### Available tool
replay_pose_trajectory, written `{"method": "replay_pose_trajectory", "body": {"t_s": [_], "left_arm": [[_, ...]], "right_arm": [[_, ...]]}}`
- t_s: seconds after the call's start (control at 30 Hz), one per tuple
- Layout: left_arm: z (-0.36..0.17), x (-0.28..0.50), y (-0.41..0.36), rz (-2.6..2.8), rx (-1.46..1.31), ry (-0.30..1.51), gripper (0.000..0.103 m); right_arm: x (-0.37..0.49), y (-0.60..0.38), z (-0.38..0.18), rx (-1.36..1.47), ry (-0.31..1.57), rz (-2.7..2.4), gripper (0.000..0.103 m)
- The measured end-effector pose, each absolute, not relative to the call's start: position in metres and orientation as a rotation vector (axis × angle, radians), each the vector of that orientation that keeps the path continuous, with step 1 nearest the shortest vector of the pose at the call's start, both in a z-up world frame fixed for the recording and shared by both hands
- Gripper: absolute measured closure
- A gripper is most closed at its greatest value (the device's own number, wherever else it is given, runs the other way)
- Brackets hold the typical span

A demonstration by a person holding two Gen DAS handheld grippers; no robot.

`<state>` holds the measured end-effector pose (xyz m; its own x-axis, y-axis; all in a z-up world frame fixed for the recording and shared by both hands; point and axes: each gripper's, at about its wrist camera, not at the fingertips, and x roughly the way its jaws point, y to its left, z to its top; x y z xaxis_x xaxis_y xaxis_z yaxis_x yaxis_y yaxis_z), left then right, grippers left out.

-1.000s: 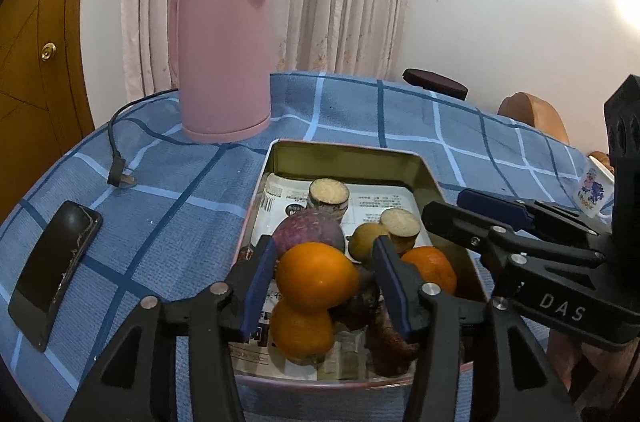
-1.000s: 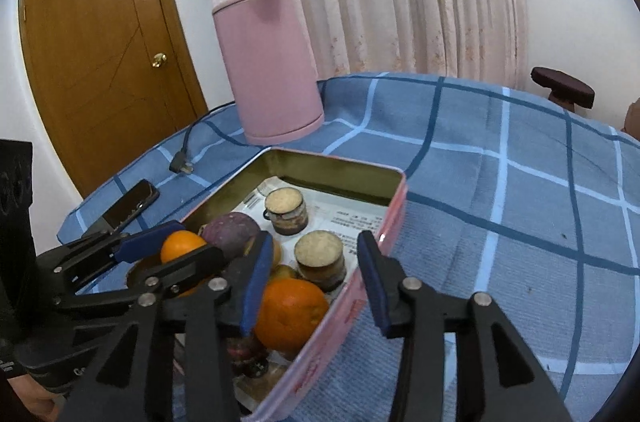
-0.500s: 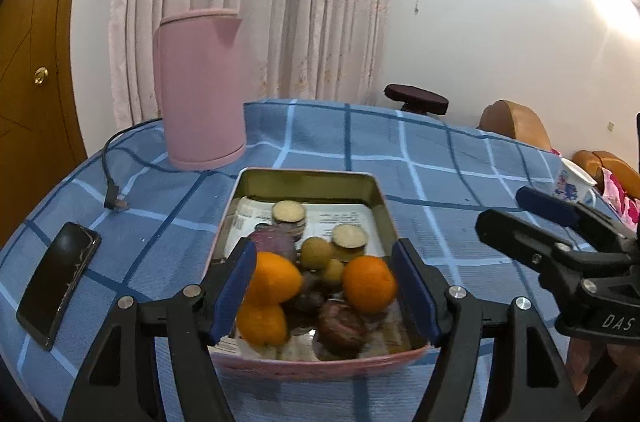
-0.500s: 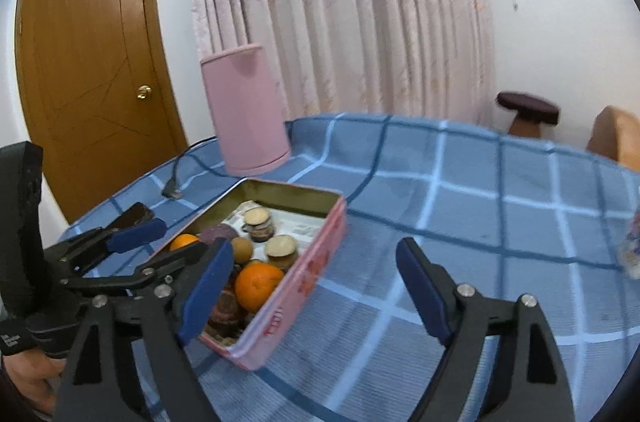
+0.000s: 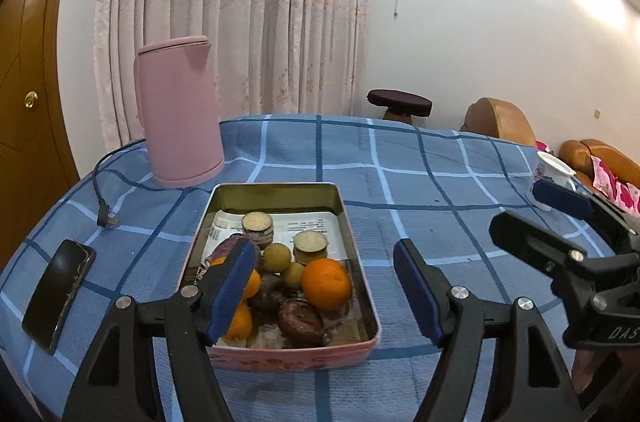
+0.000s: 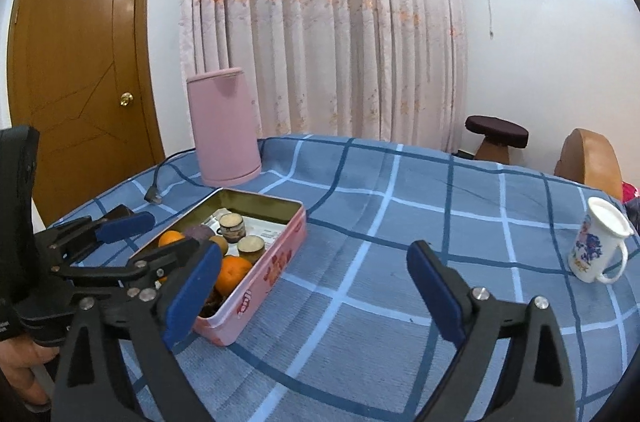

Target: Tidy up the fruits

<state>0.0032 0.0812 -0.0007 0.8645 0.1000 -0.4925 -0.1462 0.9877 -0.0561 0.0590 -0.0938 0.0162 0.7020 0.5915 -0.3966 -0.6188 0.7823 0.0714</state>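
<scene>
Both jaws stand wide apart and hold nothing: the left hand-held gripper [image 5: 324,286] hangs over the near end of the tin [image 5: 276,190], the right hand-held gripper [image 6: 316,286] over bare blue checked worktop [image 6: 400,222]. Oranges [image 5: 326,283] and darker fruit lie inside the tin. Beyond its far rim stands a pink kettle [image 5: 180,110]; a mug [image 6: 598,246] sits near the worktop's right edge.

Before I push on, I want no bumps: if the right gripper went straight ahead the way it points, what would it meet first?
Probably only the blue checked tablecloth. The right gripper is open and empty; the pink tin lies left of its line, the mug right. Depth is uncertain.
</scene>
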Motion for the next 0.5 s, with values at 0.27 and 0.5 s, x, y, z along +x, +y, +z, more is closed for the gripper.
{"method": "replay_pose_trajectory", "body": {"t_s": [0.27,0.5], "left_arm": [[0.005,-0.001,0.071,0.117,-0.070,0.498,0.028],[0.007,-0.004,0.066,0.110,-0.062,0.493,0.028]], "right_arm": [[0.051,-0.102,0.021,-0.059,0.397,0.656,0.005],[0.051,-0.103,0.022,-0.055,0.394,0.655,0.005]]}}
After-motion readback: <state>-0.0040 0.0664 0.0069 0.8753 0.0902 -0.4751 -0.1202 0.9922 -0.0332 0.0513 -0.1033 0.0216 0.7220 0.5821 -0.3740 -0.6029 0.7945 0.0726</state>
